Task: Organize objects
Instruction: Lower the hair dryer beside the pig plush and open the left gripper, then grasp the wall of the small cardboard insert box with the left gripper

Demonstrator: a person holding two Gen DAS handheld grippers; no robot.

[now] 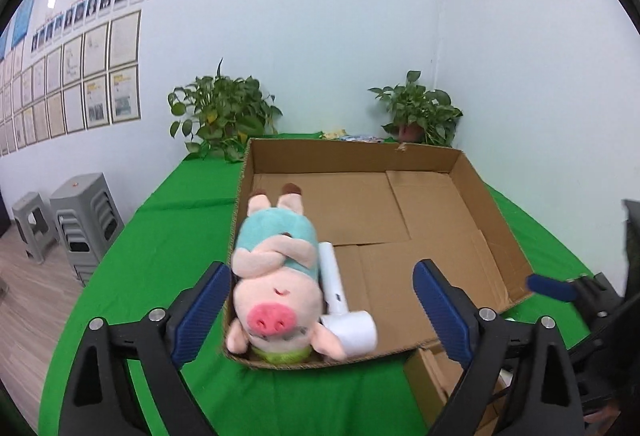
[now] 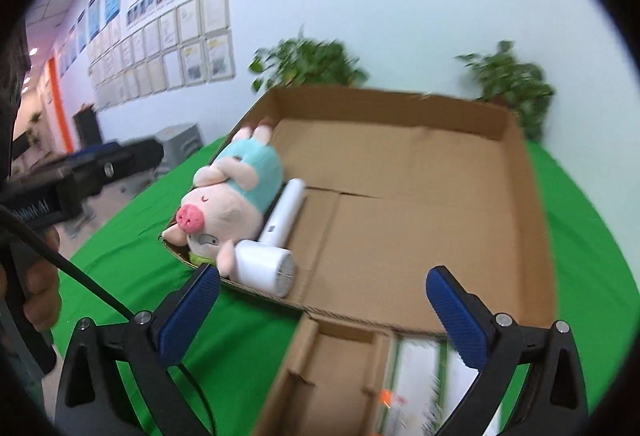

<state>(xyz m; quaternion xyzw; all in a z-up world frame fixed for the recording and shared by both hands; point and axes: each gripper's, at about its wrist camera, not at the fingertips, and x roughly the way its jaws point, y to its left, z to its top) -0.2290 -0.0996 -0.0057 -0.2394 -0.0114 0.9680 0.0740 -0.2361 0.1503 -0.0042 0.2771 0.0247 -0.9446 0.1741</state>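
the left gripper (image 1: 322,294) hangs with fingers spread and empty before the soft plush pig (image 1: 276,276), which lies on its back along the left wall of the cardboard box (image 1: 472,172). that packing leaves the floor free. a smooth white hair dryer (image 1: 340,300) lies touching it. the right gripper (image 2: 322,300), fingers released, hovers over a smaller carton (image 2: 332,364) on the green worktop (image 1: 160,248).

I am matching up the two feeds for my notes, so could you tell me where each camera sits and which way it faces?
Left wrist: on the left gripper, open, facing the cardboard box with the plush pig; the right gripper's tip shows at right.
Right wrist: on the right gripper, open, facing the box from its near right; a hand shows at left.
Shared: box, pig, white hair dryer, green tablecloth.
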